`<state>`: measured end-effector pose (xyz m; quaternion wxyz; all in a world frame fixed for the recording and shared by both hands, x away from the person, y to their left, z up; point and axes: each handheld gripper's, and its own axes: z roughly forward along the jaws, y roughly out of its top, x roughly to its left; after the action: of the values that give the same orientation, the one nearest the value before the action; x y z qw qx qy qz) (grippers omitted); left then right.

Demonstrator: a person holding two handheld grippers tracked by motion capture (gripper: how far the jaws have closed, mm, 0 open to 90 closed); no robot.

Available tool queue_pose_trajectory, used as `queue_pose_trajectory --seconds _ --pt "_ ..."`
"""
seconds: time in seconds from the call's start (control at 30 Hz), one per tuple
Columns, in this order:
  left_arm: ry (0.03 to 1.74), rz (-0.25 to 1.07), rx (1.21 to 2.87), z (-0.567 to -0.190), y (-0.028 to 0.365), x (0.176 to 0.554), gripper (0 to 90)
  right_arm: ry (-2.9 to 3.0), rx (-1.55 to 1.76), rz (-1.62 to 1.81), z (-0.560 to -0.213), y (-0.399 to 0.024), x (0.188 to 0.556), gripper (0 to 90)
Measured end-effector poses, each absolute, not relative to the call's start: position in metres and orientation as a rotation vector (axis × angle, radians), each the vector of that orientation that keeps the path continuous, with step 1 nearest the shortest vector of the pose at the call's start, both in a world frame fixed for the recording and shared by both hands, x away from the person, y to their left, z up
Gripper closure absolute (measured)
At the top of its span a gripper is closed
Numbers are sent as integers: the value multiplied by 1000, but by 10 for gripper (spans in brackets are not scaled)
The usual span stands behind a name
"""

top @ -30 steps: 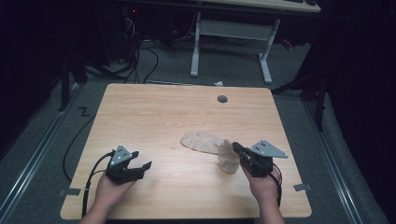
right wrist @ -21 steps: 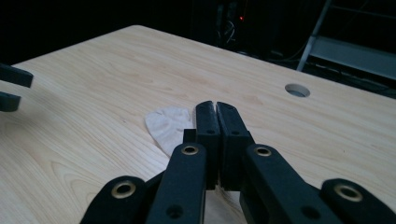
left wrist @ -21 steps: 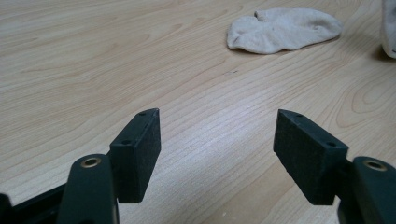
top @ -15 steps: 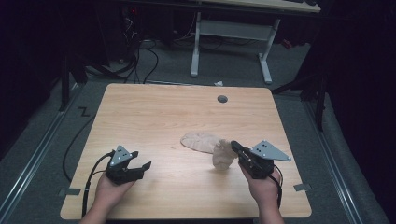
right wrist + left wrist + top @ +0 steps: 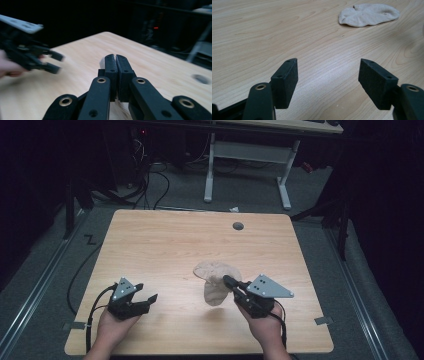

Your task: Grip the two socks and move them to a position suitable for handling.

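Right claw (image 5: 227,281): jaws pressed together, pinching a beige sock (image 5: 216,291) by a thin edge of cloth. In the right gripper view the pads meet nearly flush, w/ a sliver of pale fabric (image 5: 102,62) showing at the tips. The pinched sock hangs from the tips, lifted off the table (image 5: 165,240); its shadow falls on the wood just below. Claw points toward the table's left side, approx. level.

Second sock (image 5: 217,269): same beige, lies flat on the table near centre, just beyond the hanging one. From the high view the two overlap; cannot tell whether they touch. In the left gripper view it (image 5: 368,14) lies well ahead of the jaws, crumpled at one end.

Left claw (image 5: 145,299): jaws spread wide, nothing between them, bare wood in the gap. Held low over the front-left part of the table, well apart from both socks. Also seen blurred at the left of the right gripper view (image 5: 53,62).

Table: light wood top, round cable hole (image 5: 238,226) near the far edge. Each gripper is held in a hand coming in from the near edge.
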<state>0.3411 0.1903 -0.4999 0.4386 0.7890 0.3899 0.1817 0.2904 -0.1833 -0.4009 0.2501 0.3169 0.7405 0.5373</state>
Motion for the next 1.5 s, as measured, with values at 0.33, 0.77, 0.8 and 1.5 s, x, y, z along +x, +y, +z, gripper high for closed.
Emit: queue_pose_trajectory --seconds 0.33,0.77,0.8,1.5 --pt "964 446 1962 -500 191 341 325 2152 862 1502 -421 -150 294 886" --pt "912 415 2015 -503 175 336 340 2168 1002 1408 -449 -166 314 884" --pt "909 396 2017 -503 173 335 340 2168 1002 1408 -449 -166 314 884" --pt "779 320 2130 -506 127 317 484 2271 1268 1197 -506 -220 322 869"
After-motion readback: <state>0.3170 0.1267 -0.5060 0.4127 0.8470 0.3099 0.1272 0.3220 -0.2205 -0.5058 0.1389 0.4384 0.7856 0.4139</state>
